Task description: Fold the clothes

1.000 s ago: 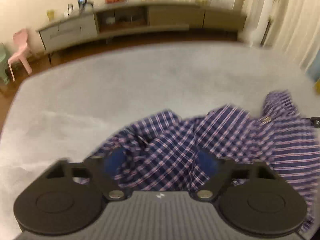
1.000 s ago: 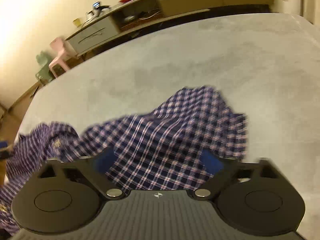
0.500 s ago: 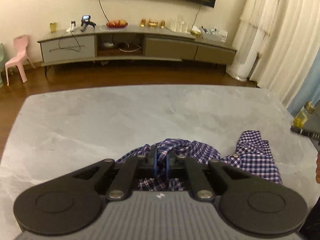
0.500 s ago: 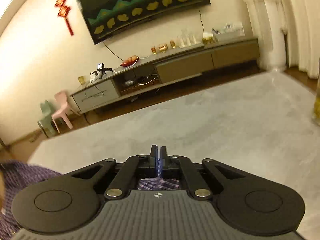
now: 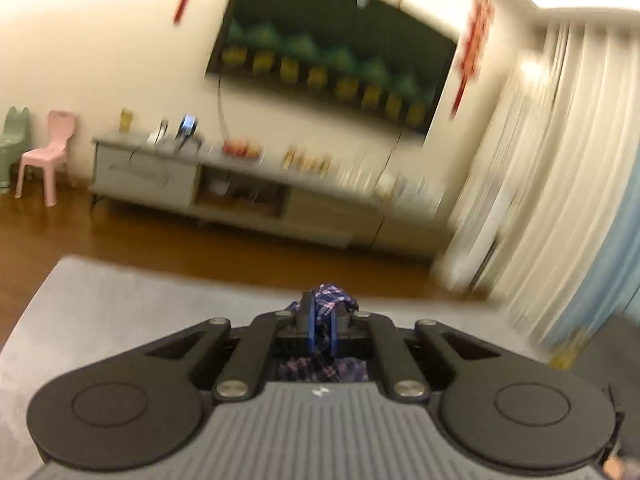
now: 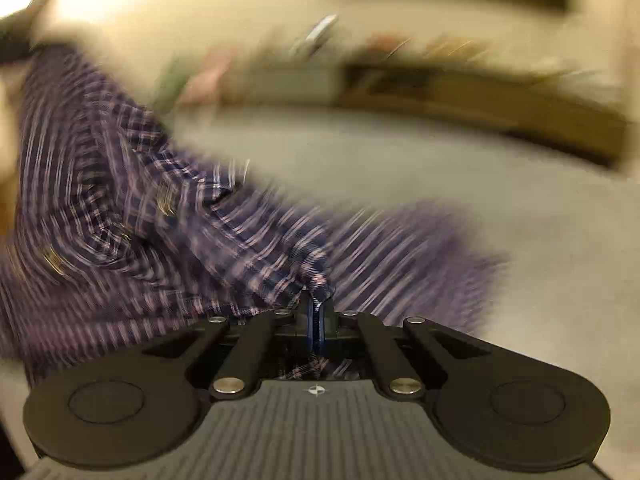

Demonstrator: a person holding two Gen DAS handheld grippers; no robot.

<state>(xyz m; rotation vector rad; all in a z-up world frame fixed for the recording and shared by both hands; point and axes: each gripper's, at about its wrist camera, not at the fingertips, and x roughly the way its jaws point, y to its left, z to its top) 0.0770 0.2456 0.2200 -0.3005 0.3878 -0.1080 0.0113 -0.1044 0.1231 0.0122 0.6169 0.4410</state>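
A blue, white and pink plaid shirt (image 6: 132, 216) is held off the grey table (image 6: 520, 240). In the right wrist view it hangs in blurred folds to the left, stretched up toward the upper left. My right gripper (image 6: 317, 320) is shut on a bunched edge of the shirt. In the left wrist view my left gripper (image 5: 321, 320) is shut on another bunch of the plaid shirt (image 5: 330, 302), which sticks out above the fingertips; the rest of the shirt is hidden under the gripper body. Both views are motion-blurred.
The grey table (image 5: 120, 304) lies below the left gripper. Beyond it are a wooden floor, a long low cabinet (image 5: 240, 192), a pink chair (image 5: 46, 152), a dark wall screen (image 5: 328, 60) and pale curtains (image 5: 560, 180) on the right.
Both grippers closed on the shirt a second ago and have since lifted it. The left view has tilted up toward the wall. The shirt now swings stretched out in the right view.
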